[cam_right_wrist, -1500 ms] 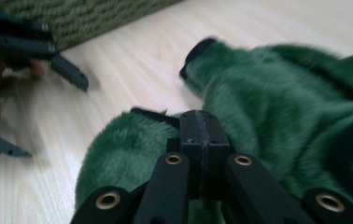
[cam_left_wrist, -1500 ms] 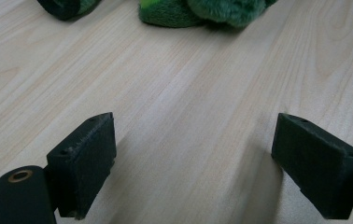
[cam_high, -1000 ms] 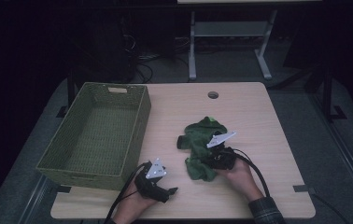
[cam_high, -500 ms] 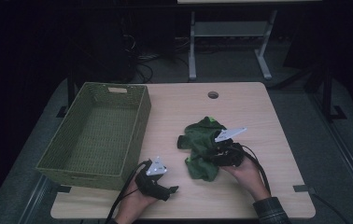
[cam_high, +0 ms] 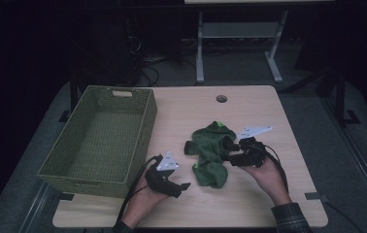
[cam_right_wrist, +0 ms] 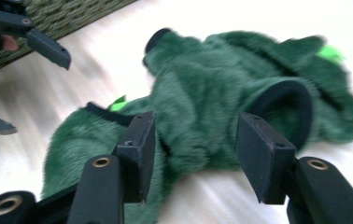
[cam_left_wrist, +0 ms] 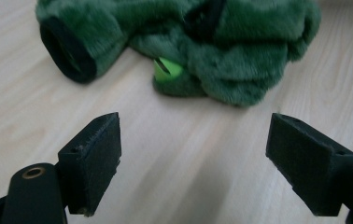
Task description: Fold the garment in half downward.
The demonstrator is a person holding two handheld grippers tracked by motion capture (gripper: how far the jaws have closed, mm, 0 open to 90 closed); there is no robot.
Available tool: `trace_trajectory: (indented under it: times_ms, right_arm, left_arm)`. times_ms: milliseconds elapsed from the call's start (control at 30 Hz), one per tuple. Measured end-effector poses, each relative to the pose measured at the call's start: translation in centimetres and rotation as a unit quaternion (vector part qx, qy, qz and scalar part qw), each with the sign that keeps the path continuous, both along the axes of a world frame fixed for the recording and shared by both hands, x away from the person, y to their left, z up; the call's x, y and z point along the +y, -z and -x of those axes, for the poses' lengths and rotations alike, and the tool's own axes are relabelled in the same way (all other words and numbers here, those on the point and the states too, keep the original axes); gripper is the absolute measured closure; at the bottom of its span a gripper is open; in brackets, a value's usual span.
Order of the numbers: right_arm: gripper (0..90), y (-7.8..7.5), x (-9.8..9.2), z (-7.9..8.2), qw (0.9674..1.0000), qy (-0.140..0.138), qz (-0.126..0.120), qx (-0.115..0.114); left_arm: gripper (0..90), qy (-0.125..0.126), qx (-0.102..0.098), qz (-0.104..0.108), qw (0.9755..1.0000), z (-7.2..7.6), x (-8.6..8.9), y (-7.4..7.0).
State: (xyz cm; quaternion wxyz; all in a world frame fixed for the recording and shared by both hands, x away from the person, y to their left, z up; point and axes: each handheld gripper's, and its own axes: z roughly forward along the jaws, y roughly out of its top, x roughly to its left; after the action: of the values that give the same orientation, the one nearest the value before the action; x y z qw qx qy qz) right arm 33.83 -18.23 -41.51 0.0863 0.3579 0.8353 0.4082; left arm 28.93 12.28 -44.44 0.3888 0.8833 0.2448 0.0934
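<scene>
Green fuzzy garment point(cam_high: 211, 153) lies crumpled mid-tabletop point(cam_high: 288, 121), long axis toward the person | right gripper point(cam_high: 230, 154) at its right edge, fingers just opening, fabric between them unpinched | left gripper point(cam_high: 184, 187) farther, fingers apart, empty

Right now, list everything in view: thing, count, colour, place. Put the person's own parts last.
Fuzzy garment: one, dark green with bright green bits and black cuffs, crumpled on the table right of centre.
Woven basket: one, olive green, left side of the table.
Table: one, light wood, round hole near its far edge.
Metal stand: one, grey, on the floor beyond the table.
Left gripper: one, black with a grey plate, near the basket's front corner, open over bare table short of the garment.
Right gripper: one, black with a grey plate, at the garment's right side; its jaws have just been opening, fabric between them.
Hands: two, at the near edge.
</scene>
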Motion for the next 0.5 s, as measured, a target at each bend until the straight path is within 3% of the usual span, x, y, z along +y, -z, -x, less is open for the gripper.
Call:
trace_trajectory:
  times_ms: [300,500]
  right_arm:
    - [50.4,-0.1,-1.6,-2.0,0.9993,0.037,0.006,0.000]
    - [50.7,-0.7,-2.1,-3.2,0.9987,0.049,0.006,-0.006]
  left_arm:
    - [17.9,0.005,-0.006,0.003,1.0000,-1.4,-1.2,-1.0]
    - [22.2,0.001,-0.015,0.017,0.9997,-3.4,-2.0,-2.5]
